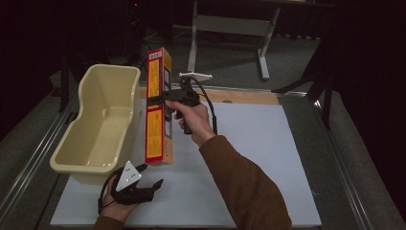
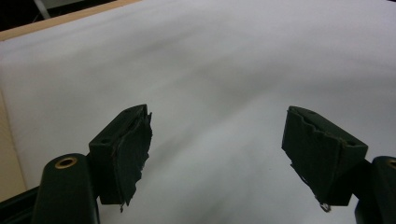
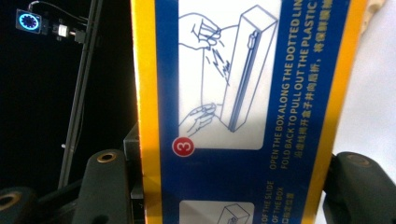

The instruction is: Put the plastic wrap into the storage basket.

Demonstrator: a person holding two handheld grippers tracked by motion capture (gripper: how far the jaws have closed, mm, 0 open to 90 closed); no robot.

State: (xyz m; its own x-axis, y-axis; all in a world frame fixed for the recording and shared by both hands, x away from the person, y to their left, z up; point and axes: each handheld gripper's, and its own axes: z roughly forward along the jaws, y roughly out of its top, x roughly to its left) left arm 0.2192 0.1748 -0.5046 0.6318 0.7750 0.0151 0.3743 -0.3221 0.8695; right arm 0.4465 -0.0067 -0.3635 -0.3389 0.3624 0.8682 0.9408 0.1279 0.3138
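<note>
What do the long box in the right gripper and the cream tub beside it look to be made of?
The long box looks like printed cardboard with a slightly glossy coat: sharp folded edges, yellow and blue print with instruction drawings. The cream tub looks like moulded plastic, smooth and a little shiny, with rounded corners and a rolled rim.

A: High view: fixed above, facing forward and down over the bench (image 1: 249, 158).

B: Left gripper view: low, close over that same white bench top. Right gripper view: hard against the box (image 3: 243, 112), also seen from above.
</note>
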